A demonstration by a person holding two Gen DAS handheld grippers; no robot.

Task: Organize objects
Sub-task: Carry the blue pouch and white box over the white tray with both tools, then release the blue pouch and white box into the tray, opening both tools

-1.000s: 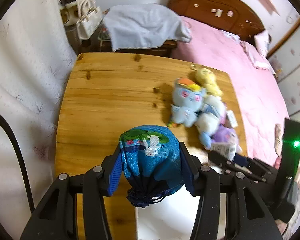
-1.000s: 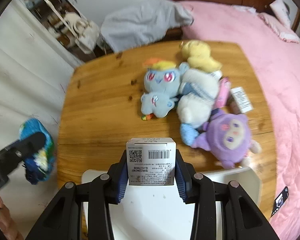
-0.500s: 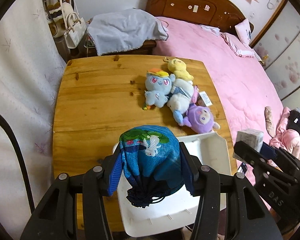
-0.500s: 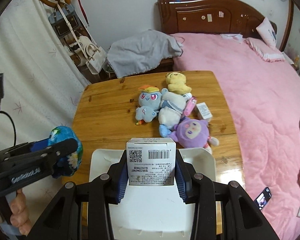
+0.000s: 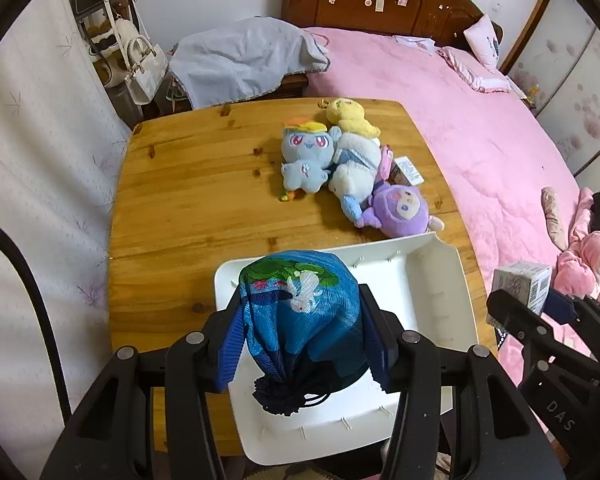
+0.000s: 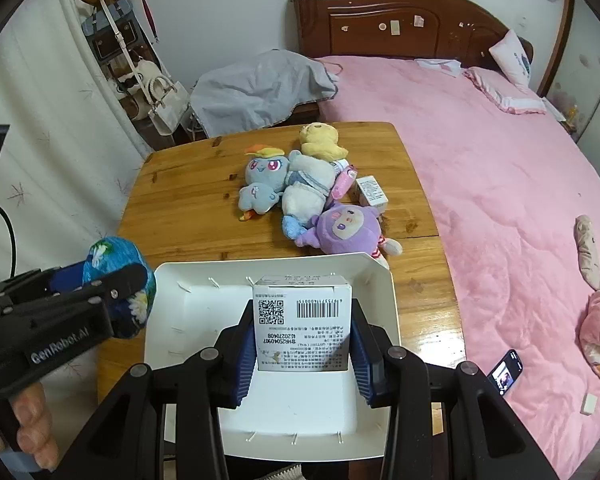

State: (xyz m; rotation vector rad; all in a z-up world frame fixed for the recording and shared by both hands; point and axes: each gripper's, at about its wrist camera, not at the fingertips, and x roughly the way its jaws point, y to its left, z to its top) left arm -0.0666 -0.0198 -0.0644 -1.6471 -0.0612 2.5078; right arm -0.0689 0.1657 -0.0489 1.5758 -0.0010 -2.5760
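My left gripper is shut on a blue drawstring pouch with a green and white print, held above the near left part of a white tray. My right gripper is shut on a white box with a QR code and barcode, held over the same tray. The pouch shows at the left in the right wrist view; the box shows at the right in the left wrist view. Plush toys lie beyond the tray: blue, yellow, white, purple.
The wooden table stands against a white curtain on the left and a pink bed on the right. A small white box lies beside the toys. A grey cloth covers furniture behind the table. A phone lies on the bed.
Both grippers have drawn back and risen from the table, each holding its object. The white tray and more of the room have come into view below them.
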